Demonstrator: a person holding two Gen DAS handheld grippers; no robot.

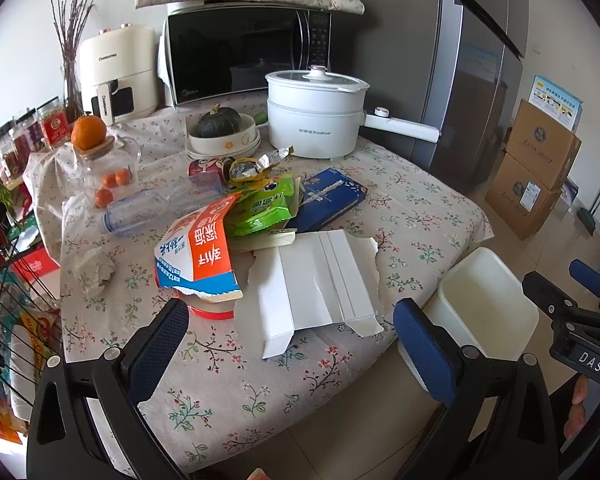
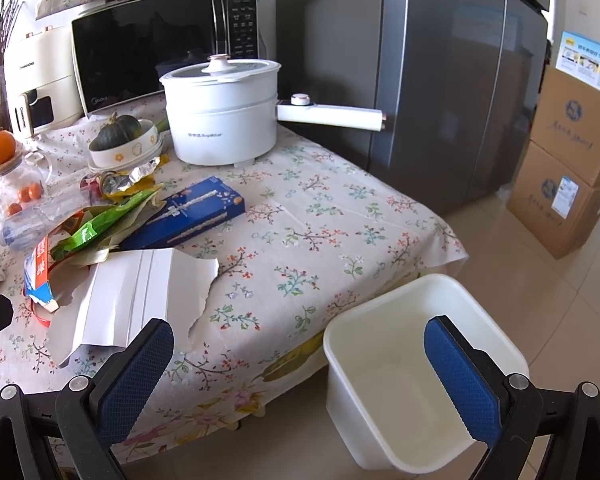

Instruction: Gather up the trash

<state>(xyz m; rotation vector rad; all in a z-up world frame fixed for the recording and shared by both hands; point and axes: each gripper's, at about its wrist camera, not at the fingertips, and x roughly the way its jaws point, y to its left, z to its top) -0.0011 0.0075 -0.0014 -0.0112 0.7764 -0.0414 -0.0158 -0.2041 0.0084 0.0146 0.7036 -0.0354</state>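
Observation:
Trash lies on the floral tablecloth: a torn white carton, an orange and blue milk carton, a green wrapper, a blue box, a clear plastic bottle, a crumpled tissue and foil wrappers. An empty white bin stands on the floor by the table's corner. My left gripper is open and empty, just short of the torn carton. My right gripper is open and empty, over the table edge and bin.
At the back stand a white electric pot, a bowl with a squash, a microwave, an air fryer and a glass teapot with oranges. A fridge and cardboard boxes stand at right.

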